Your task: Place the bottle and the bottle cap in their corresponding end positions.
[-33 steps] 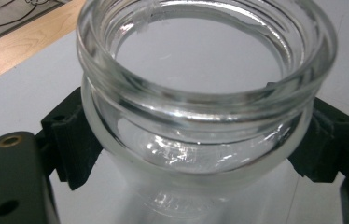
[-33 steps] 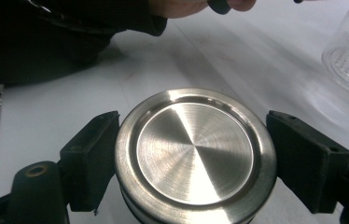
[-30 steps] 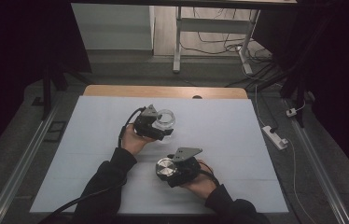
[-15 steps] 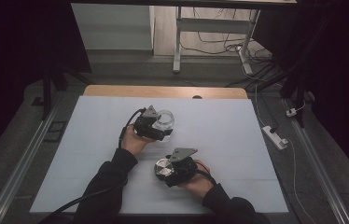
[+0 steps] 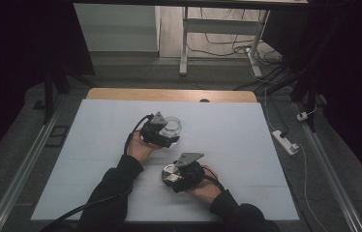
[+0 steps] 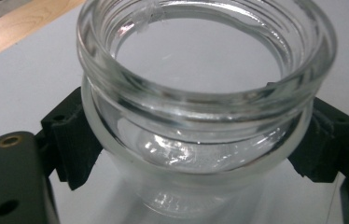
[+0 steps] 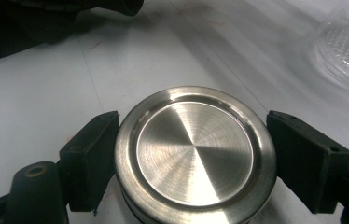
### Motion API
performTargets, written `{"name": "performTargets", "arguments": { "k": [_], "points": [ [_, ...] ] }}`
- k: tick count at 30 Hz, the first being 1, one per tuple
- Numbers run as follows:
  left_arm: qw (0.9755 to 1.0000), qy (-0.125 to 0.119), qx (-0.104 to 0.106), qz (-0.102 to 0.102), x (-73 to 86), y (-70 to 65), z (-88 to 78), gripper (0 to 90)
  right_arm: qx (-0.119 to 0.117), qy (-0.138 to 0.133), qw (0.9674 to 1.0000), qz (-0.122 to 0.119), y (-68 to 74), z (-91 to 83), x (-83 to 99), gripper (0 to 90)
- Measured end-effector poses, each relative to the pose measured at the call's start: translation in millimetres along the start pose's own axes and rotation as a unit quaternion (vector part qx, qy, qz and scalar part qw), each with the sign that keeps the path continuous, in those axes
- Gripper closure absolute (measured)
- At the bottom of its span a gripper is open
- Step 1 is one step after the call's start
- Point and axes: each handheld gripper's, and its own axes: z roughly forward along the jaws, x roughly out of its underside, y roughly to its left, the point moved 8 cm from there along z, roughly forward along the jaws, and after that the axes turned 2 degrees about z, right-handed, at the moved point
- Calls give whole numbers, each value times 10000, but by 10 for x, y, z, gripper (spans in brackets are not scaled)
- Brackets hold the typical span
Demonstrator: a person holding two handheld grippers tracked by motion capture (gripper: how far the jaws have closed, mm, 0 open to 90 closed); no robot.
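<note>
Left tool (image 6: 196, 140) clamped on glass jar (image 6: 200, 107), mouth open, near the middle of the white surface (image 5: 97, 145). Right tool (image 7: 196, 163) clamped on round steel lid (image 7: 195, 154), just above the surface, nearer the person and well apart from the jar.

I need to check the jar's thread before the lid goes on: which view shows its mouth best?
The left gripper view: the glass jar is close, its open threaded mouth sharp, between the left gripper pads. The high view shows it small; the right gripper view catches a blurred glass edge.
</note>
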Motion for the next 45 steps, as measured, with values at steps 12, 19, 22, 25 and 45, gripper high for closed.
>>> {"name": "performTargets", "arguments": {
  "k": [12, 19, 22, 25, 45],
  "points": [
    [9999, 1, 110, -101, 34, 23, 1, 150, 11, -7, 9999, 172, -4, 8, -16, 152],
    [9998, 28, 19, -206, -10, 42, -58, 84, 30, -106, 9994, 328, -23, -46, -64, 124],
    [9997, 136, 64, -209, 11, 45, -91, 45, 25, -152, 9993, 343, -24, -73, -86, 117],
    [9992, 116, 195, -320, 21, 29, -138, 28, 8, -168, 9993, 333, -16, -95, -102, 103],
    [9993, 201, 209, -242, 168, -112, -399, 0, -2, -228, 9989, 418, 12, -214, -182, 61]
  ]
}}
